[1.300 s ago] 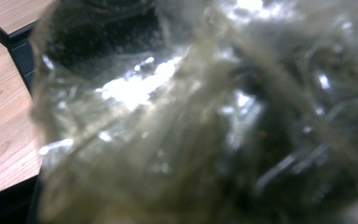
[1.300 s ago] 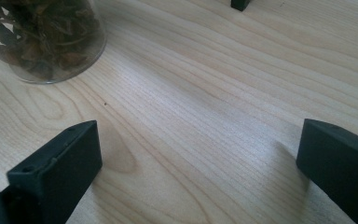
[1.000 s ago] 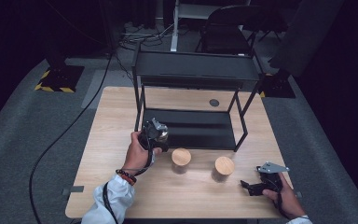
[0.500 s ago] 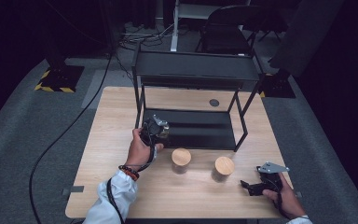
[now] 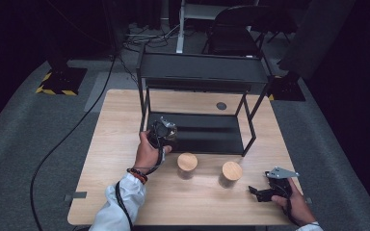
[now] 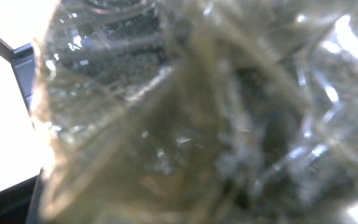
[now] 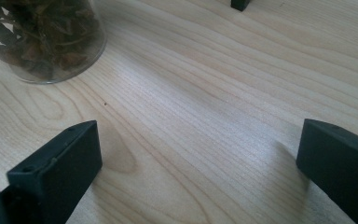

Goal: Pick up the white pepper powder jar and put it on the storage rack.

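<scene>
1. The surface [image 5: 111, 159] is pale wood, standing on grey carpet.
2. A black rack [image 5: 202, 77] stands on its far half, its lower shelf [image 5: 207, 132] just above the wood.
3. Two jars, one [image 5: 187, 165] left of the other [image 5: 231, 173], stand in front of the rack, apart.
4. A dark round spot [image 5: 221, 106] sits behind the shelf.

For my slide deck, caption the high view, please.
Left gripper carries a jar to the rack.

Blurred glass jar [image 6: 205, 121] hiding left tongs' jaws
</scene>
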`<control>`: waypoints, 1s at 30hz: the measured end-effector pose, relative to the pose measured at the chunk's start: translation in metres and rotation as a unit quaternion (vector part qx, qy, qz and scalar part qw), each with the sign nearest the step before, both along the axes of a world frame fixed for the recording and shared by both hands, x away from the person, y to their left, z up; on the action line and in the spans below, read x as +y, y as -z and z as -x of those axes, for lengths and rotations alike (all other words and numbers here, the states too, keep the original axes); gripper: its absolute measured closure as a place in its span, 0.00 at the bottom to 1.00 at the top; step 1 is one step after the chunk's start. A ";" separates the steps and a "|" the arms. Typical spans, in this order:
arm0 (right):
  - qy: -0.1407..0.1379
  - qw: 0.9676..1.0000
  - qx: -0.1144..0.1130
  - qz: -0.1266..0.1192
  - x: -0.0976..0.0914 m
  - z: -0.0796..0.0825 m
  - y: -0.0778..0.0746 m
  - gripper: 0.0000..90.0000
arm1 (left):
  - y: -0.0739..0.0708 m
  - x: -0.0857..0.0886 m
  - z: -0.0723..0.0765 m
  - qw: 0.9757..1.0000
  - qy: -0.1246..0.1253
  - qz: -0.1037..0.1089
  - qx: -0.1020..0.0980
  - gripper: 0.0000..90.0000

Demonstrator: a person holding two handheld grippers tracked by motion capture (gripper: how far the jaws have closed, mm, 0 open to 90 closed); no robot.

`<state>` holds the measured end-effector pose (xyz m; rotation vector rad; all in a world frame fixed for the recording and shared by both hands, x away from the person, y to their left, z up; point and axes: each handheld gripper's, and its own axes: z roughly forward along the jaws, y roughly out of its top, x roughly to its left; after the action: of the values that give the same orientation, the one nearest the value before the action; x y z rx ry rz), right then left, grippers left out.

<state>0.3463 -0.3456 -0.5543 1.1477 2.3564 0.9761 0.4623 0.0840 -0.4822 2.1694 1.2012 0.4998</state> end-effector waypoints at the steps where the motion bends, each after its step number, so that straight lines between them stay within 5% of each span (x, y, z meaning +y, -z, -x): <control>1: 0.000 1.000 0.000 0.000 0.000 0.000 0.000 0.00 | 0.000 -0.001 -0.001 1.000 -0.001 -0.001 -0.001 0.33; 30: 0.000 1.000 0.000 0.000 0.000 0.000 0.000 0.00 | 0.015 -0.011 -0.027 0.999 -0.032 -0.015 0.011 0.33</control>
<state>0.3463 -0.3456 -0.5543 1.1470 2.3563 0.9764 0.4896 0.0735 -0.4968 2.1714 1.2859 0.5257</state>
